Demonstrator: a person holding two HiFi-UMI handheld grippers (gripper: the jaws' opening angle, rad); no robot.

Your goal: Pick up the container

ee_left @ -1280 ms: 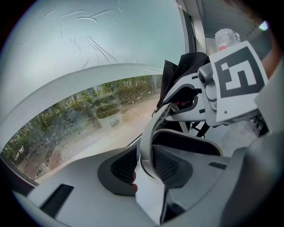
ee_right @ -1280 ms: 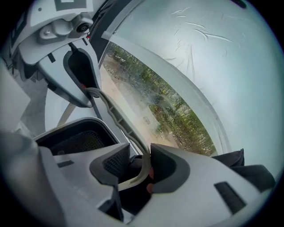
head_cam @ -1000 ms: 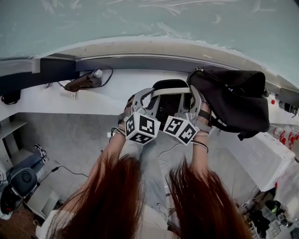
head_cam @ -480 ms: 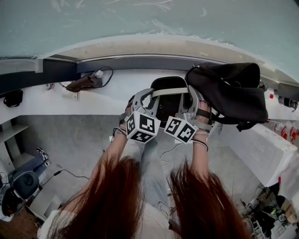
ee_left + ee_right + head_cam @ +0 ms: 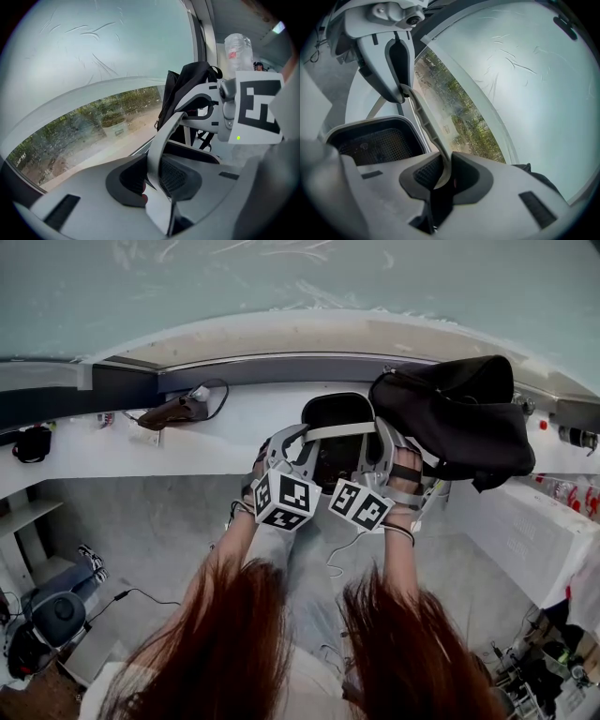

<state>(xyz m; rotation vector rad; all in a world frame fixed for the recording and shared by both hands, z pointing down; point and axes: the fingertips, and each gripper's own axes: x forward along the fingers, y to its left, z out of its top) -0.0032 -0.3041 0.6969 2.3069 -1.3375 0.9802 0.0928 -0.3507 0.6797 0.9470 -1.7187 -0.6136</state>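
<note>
A black container with a mesh bottom hangs over the white ledge, its pale grey handle arched over it. My left gripper is shut on the handle's left end and my right gripper on its right end. In the left gripper view the handle strip runs between the dark pads. In the right gripper view the handle is pinched between the pads, with the container's mesh to the left. The right jaws have just been closing on that handle.
A black backpack sits on the ledge just right of the container, close to my right gripper. A brown object with a cable lies at the ledge's left. A clear bottle stands behind. A white cabinet is lower right; a curved window is ahead.
Both grippers have shifted slightly with the handle between them. The right gripper's marker cube has rolled a little. The backpack sits a bit higher in the view.
</note>
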